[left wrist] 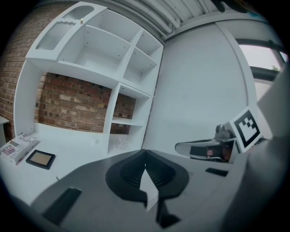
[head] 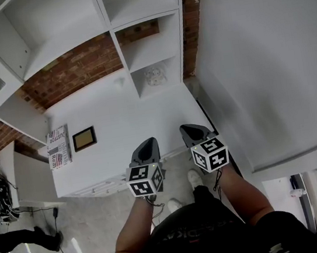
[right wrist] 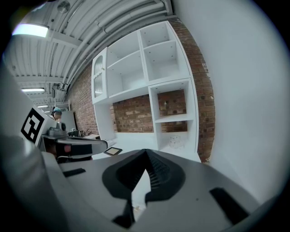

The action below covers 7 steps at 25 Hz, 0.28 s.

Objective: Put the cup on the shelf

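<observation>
Both the left gripper (head: 148, 142) and the right gripper (head: 187, 128) are pressed together on nothing by the worktop's (head: 110, 121) front edge, while what looks like the cup (head: 155, 76) stands in the low cubby (head: 172, 79) at its back right corner, either put away or waiting for 1 higher shelf (head: 152, 61).
</observation>
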Tool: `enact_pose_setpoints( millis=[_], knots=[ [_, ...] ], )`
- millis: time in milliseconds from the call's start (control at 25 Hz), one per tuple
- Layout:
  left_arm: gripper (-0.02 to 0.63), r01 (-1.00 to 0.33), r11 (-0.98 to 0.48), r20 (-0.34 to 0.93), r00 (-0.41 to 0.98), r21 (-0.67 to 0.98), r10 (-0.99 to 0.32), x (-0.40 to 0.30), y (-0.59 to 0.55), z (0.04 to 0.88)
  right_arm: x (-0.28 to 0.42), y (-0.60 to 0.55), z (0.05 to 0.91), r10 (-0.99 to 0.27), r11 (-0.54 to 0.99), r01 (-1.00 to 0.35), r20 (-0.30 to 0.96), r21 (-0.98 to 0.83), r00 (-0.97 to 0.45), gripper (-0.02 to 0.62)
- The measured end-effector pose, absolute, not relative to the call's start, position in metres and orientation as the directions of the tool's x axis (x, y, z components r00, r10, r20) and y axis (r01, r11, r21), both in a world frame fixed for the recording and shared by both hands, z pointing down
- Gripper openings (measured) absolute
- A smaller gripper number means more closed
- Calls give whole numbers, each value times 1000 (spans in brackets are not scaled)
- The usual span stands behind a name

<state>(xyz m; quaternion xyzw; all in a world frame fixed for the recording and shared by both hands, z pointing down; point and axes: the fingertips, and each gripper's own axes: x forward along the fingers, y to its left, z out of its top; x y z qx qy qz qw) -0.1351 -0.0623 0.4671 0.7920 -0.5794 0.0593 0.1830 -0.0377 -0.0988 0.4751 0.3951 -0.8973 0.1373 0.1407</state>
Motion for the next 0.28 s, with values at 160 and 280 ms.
enact_pose_setpoints(
  millis=[160, 280],
  knots=[
    [6, -939, -265, 305, 324, 220, -896, -133, -60, 467, -36, -97, 475, -670, 650, -747, 360, -139, -649, 0],
    [5, -939, -266, 304, 325, 219, -895, -130, -59, 467, -35, -95, 475, -670, 651, -746, 357, -140, -651, 0]
  ],
)
